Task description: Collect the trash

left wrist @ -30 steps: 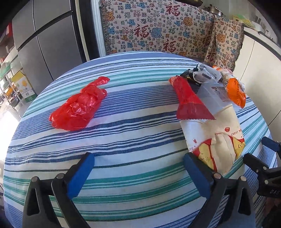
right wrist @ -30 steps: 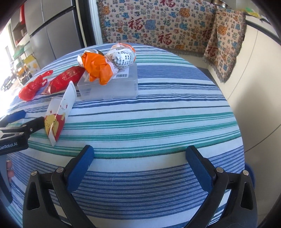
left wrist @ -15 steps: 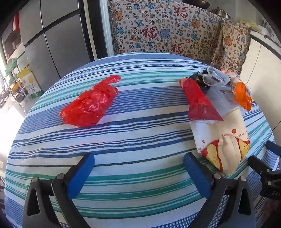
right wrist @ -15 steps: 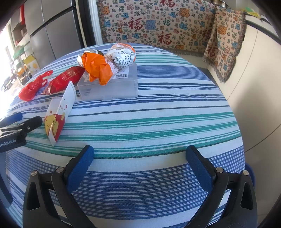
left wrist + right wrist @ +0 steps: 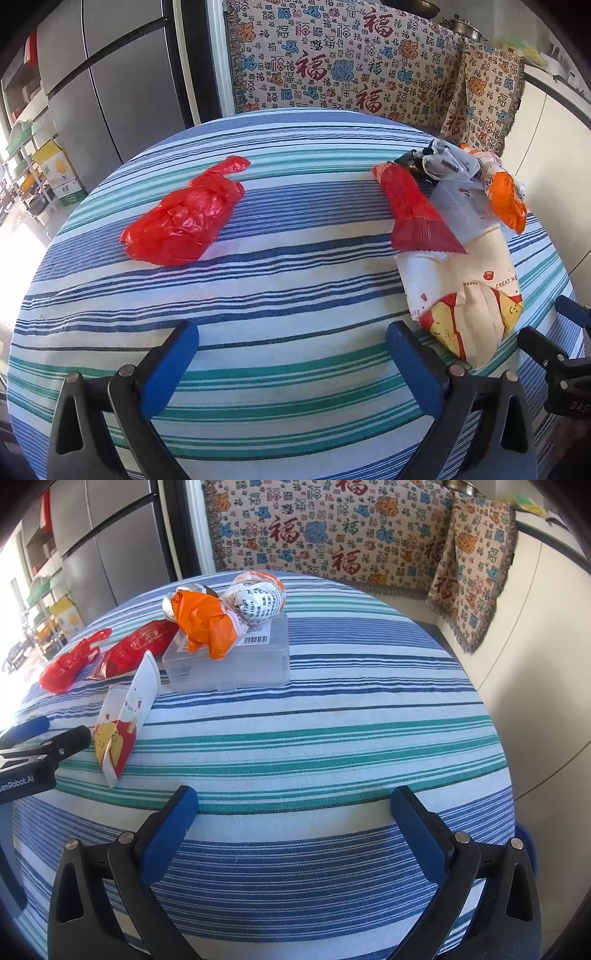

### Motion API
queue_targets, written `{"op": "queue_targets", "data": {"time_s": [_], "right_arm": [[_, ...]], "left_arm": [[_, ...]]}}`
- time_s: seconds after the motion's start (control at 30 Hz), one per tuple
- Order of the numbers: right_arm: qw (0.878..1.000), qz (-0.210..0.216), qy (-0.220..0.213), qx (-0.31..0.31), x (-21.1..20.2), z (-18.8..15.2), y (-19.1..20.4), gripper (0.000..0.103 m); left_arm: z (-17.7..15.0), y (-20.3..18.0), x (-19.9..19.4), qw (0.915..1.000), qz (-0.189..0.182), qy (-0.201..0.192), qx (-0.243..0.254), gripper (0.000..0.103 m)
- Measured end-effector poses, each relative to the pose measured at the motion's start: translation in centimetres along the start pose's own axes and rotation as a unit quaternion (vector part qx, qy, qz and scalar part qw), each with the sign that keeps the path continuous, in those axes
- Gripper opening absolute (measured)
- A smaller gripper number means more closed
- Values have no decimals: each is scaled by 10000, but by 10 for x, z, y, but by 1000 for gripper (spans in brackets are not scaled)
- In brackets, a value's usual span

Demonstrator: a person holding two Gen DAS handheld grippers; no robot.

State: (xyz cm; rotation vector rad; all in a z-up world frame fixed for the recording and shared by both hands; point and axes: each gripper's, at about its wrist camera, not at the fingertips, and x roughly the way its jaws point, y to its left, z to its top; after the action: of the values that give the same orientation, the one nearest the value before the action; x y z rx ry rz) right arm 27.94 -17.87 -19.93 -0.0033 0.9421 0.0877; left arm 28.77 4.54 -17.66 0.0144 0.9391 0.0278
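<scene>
On the striped desk, a crumpled red bag lies left, well apart from the wrappers piled by a clear box. The left gripper and right gripper hover with jaws spread, holding nothing.

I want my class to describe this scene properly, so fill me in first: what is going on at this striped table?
A person holds a two-finger gripper in each hand over a round table with a striped cloth. The left gripper and the right gripper are both open and empty. Nothing is collected yet: a crumpled red plastic bag lies alone, while a red snack wrapper, a white paper bag, a clear plastic box and an orange wrapper cluster together.
</scene>
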Motion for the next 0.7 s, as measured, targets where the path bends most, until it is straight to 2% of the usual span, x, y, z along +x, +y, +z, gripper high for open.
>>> {"op": "queue_targets", "data": {"time_s": [0.7], "right_arm": [[10000, -2, -8, -1, 0, -1, 0, 103]], "left_arm": [[1, 2, 0, 10000, 6, -13, -6, 103]]}}
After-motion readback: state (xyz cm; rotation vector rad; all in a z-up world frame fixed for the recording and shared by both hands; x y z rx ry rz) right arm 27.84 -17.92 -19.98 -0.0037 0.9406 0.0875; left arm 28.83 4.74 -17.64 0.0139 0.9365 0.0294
